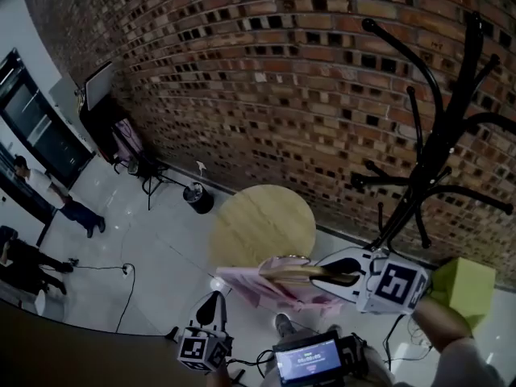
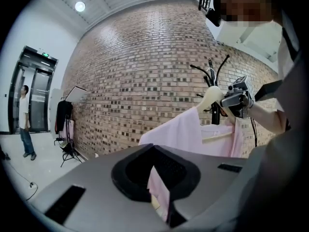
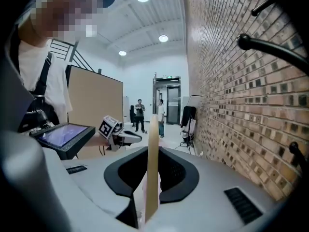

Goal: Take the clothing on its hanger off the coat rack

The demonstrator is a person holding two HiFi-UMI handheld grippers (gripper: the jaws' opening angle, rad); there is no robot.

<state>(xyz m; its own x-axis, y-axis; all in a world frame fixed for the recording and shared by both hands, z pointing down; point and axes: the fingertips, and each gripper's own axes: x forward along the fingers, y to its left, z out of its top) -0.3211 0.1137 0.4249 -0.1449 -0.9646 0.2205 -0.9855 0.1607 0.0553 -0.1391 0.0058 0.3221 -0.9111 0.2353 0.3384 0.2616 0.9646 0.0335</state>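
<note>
Clear of the pegs: a pale pink garment [image 1: 256,290] on its light wooden hanger [image 1: 300,273] hangs in mid-air between two hand-held tools, well apart from the black metal coat rack [image 1: 439,156] that stands against the brick wall [image 1: 266,79]. Nothing carries the clothing but the grips. It hangs above the grey floor [image 1: 153,256], on the near side of a round pale-wood tabletop [image 1: 262,222].

The right tool [image 1: 326,274] is clamped shut on the hanger. In the right gripper view the wooden bar [image 3: 152,149] stands edge-on between the closed jaws [image 3: 152,178]. The left tool [image 1: 214,301] is closed on a fold of the pink cloth [image 2: 159,190], lower down and to the person's left. From the left gripper view the rest of the garment [image 2: 183,132] drapes from the hanger [image 2: 212,98] up at the other tool [image 2: 236,100].

The lift-off appears done, and what remains is likely the carry away. Doing it well means moving both tools as a pair, so the cloth neither pulls taut nor slides off the hanger's shoulders. The hanger should stay roughly level with its hook turned away from the rack's arms. The pinched fold should stay high enough that no hem trails on the floor.
</note>
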